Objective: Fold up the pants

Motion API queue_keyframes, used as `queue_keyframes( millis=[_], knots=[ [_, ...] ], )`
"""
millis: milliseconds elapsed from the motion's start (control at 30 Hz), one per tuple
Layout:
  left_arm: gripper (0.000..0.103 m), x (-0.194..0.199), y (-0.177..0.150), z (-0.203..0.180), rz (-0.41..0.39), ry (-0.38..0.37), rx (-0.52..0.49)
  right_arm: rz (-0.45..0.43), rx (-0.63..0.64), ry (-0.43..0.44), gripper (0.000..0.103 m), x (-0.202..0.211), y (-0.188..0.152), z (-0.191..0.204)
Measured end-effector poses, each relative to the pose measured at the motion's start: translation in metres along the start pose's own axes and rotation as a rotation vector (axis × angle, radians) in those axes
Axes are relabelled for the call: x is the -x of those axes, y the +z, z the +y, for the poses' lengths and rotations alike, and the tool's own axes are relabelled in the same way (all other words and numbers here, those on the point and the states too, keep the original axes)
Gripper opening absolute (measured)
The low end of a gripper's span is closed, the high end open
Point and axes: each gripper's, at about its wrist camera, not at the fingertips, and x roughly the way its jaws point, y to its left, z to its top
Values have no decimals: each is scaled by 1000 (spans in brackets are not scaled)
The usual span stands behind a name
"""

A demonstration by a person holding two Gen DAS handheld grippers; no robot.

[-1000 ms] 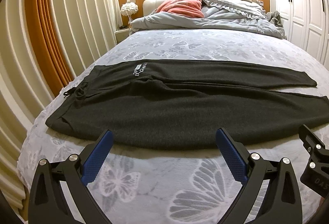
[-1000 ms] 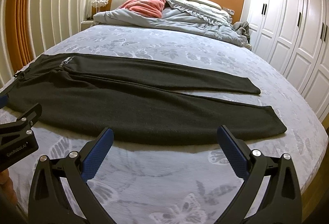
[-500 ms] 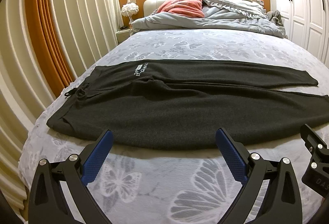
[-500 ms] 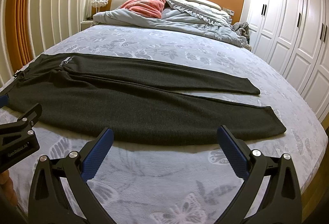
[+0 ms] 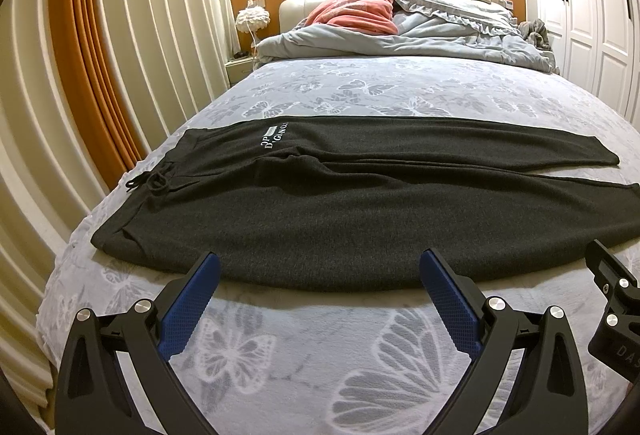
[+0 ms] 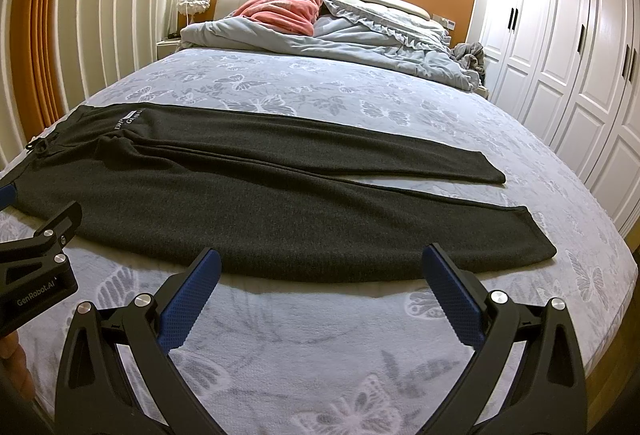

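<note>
Right now I have the dark grey pants [image 5: 340,203] laid flat across the bed [image 5: 360,87], their long axis running side to side along the foot edge, just ahead of both tools. The waistband with its drawstring [image 5: 154,181] lies toward the bed's left edge; the two leg hems [image 6: 516,231] end toward the right edge, the far leg a little apart from the near one.

My left gripper [image 5: 320,275] hangs spread wide and empty, its blue pads at the near hem of the cloth, nearer the waist end. My right gripper [image 6: 322,273] is likewise wide apart and holding nothing, and sits closer to the cuffs. I judge no fold is yet made, so each tool takes its own end of the near leg's edge.

There are no containers here; only a rumpled duvet [image 6: 320,39] and a pink blanket [image 6: 280,11] rest at the head of the bed.
</note>
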Motion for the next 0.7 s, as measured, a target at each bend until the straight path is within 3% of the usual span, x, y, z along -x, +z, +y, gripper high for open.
queue_keyframes(
  millis=[700],
  knots=[
    [97,-1,-1,-1,-1,3,-4,0,-1,-1,98,0,0,0]
  ],
)
